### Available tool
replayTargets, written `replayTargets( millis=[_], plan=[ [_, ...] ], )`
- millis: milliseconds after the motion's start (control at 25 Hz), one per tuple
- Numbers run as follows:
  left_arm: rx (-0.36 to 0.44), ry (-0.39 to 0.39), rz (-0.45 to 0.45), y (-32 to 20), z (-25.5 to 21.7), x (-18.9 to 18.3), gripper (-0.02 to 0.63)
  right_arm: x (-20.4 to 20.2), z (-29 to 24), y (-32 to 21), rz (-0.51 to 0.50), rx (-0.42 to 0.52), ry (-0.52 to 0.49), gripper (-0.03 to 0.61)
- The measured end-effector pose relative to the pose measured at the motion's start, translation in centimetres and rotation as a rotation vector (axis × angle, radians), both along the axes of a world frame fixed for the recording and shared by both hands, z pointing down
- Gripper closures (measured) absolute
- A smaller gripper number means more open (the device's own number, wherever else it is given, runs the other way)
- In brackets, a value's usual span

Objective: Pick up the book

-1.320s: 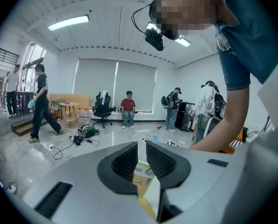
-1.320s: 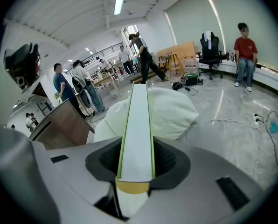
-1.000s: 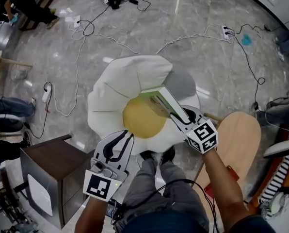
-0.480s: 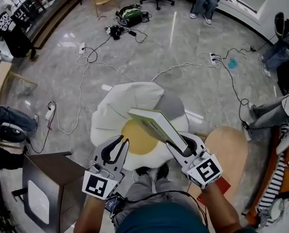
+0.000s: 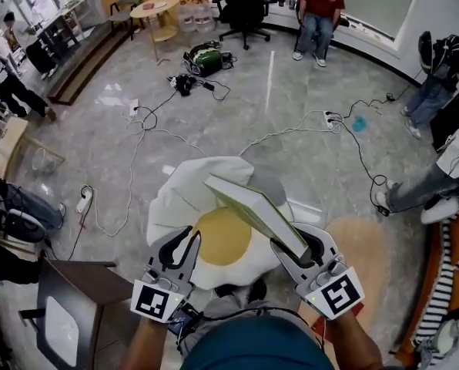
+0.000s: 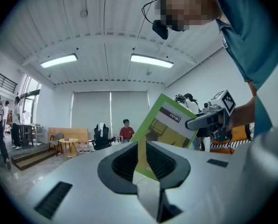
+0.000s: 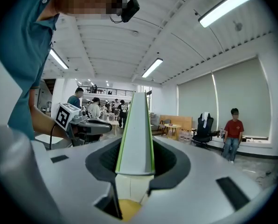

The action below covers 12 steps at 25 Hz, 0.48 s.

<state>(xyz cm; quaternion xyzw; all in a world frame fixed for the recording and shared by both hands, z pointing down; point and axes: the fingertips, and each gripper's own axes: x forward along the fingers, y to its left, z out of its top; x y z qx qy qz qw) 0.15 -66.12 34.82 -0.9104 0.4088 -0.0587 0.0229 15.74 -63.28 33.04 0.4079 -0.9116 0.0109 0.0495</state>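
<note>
**Head view.** The right gripper [image 5: 297, 247] is clamped on the near end of the book [image 5: 249, 203]. The book is a green-covered volume, held in the air and slanting up and left over the right edge of the flower-shaped cushion [image 5: 175, 199]. The left gripper [image 5: 187, 241] hangs over the cushion's near edge, its jaws closed to a thin slit with nothing between them. Each gripper carries 1 marker cube [image 5: 339, 293]. No text is legible in this view.

**Left gripper view.** Only this view shows the book's front cover [image 6: 169, 125]. It has a green border, a yellow picture and a grey band with 1 short word, too small to read. The right gripper [image 6: 197, 122] grips its right edge.

**Right gripper view.** The book [image 7: 135, 134] stands edge-on, 2 green covers around a white page block, pressed between both pads. The cushion's yellow centre [image 7: 129, 210] shows below the jaws. The left gripper [image 7: 96, 123] is at the left.
</note>
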Motion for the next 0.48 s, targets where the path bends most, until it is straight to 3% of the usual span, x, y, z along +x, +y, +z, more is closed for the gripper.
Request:
replayTargets(
  millis=[480],
  plan=[
    [-0.02, 0.012, 0.026, 2.9, -0.7, 1.2, 0.555, 1.2, -3.0, 3.6, 0.029, 0.047, -0.003, 0.425]
  ],
)
